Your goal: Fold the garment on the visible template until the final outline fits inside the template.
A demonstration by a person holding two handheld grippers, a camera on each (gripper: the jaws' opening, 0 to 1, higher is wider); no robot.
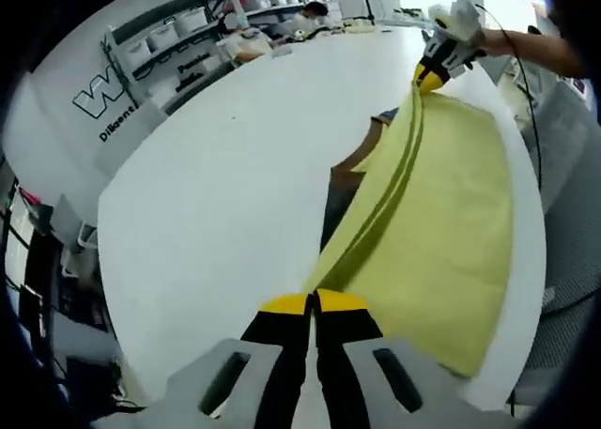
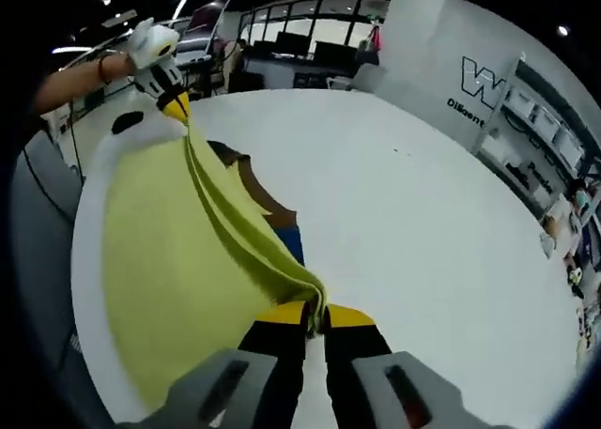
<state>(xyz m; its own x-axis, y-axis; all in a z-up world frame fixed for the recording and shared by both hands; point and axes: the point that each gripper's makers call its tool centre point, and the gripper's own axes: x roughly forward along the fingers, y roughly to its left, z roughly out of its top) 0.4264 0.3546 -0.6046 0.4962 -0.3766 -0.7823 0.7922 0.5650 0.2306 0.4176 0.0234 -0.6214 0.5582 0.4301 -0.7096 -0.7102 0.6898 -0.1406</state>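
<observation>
A yellow garment [image 1: 441, 232] hangs stretched between my two grippers above the white table [image 1: 225, 194]. My left gripper [image 1: 313, 302] is shut on one end of its folded edge. The right gripper [image 1: 434, 72] shows at the far end of that view, shut on the other end, held by a person's gloved hand. In the right gripper view my right gripper [image 2: 315, 312] is shut on the yellow garment [image 2: 178, 251], and the left gripper [image 2: 174, 100] pinches the far end. A dark template [image 2: 268, 208] with blue and brown parts lies on the table under the cloth, partly hidden.
Shelves with white bins [image 1: 188, 35] and a wall panel with lettering [image 1: 108, 105] stand beyond the table. A person [image 1: 310, 16] sits at the far side. The table's edge [image 1: 531, 260] runs close beside the hanging cloth. Bare table [image 2: 423, 232] spreads to the other side.
</observation>
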